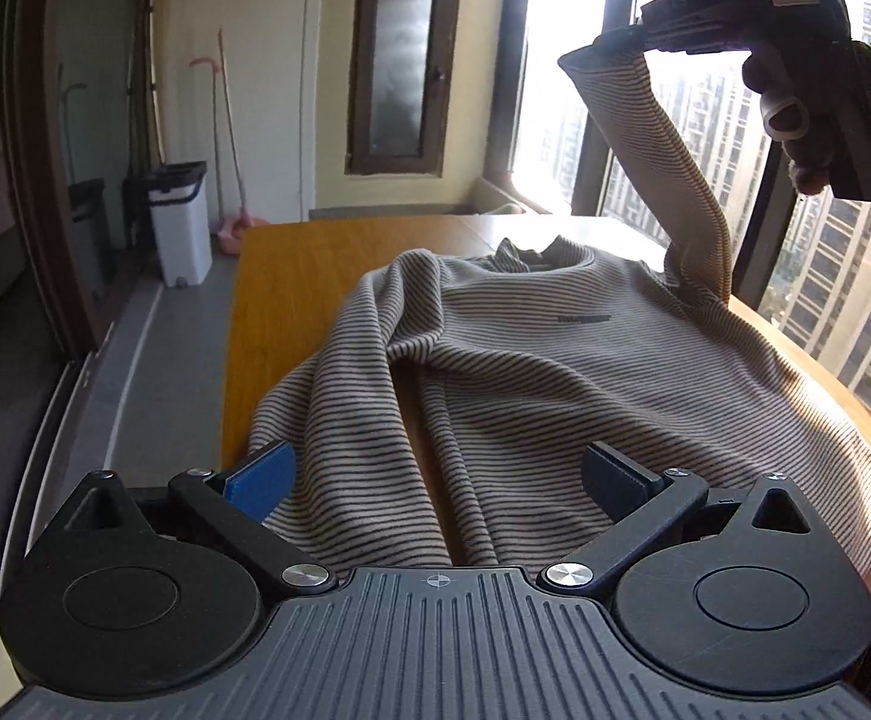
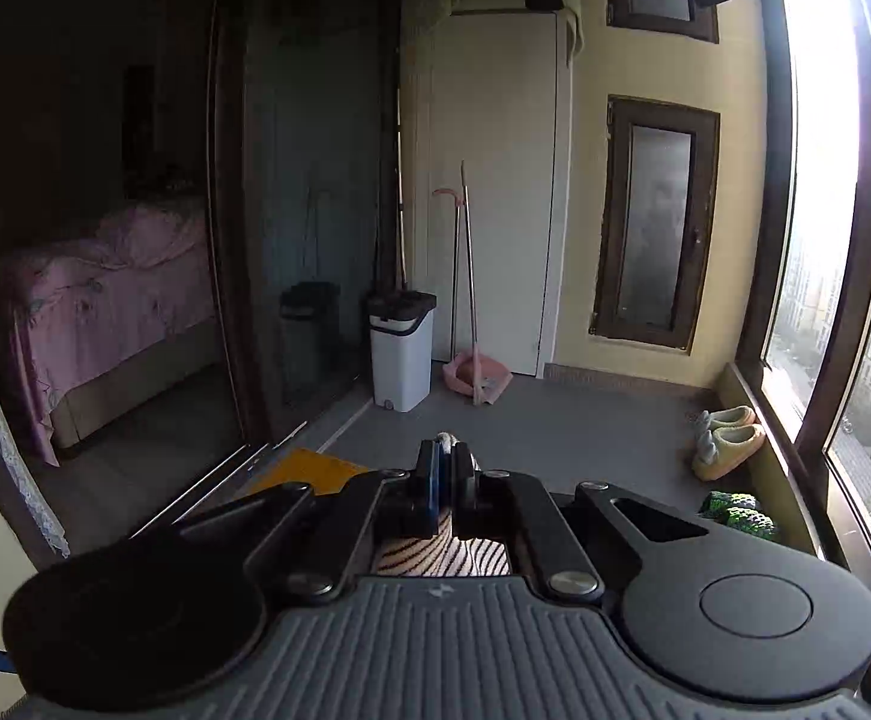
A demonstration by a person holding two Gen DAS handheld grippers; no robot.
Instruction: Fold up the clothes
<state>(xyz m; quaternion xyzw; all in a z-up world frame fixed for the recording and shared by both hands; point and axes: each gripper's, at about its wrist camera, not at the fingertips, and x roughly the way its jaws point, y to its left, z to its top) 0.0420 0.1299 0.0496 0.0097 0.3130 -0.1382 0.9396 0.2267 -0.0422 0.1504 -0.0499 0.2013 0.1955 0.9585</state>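
Note:
A brown-striped long-sleeve sweater [image 1: 555, 372] lies face up on the wooden table [image 1: 279, 300], collar at the far end. My left gripper [image 1: 435, 474] is open, its blue pads [image 1: 261, 477] spread over the sweater's near hem and left sleeve, holding nothing. My right gripper [image 1: 627, 39] is high at the upper right, shut on the cuff of the sweater's right sleeve [image 1: 657, 162], which hangs stretched up from the shoulder. In the right wrist view the right gripper [image 2: 446, 468] has its jaws closed with striped fabric [image 2: 441, 555] pinched between them.
The table's left edge drops to a grey floor [image 1: 135, 372]. A white bin [image 1: 180, 228] and pink dustpan [image 2: 471, 378] stand by the far wall. Large windows [image 1: 843, 300] run along the right. Slippers [image 2: 729, 438] sit by the window ledge. A bed [image 2: 105, 300] lies beyond the doorway.

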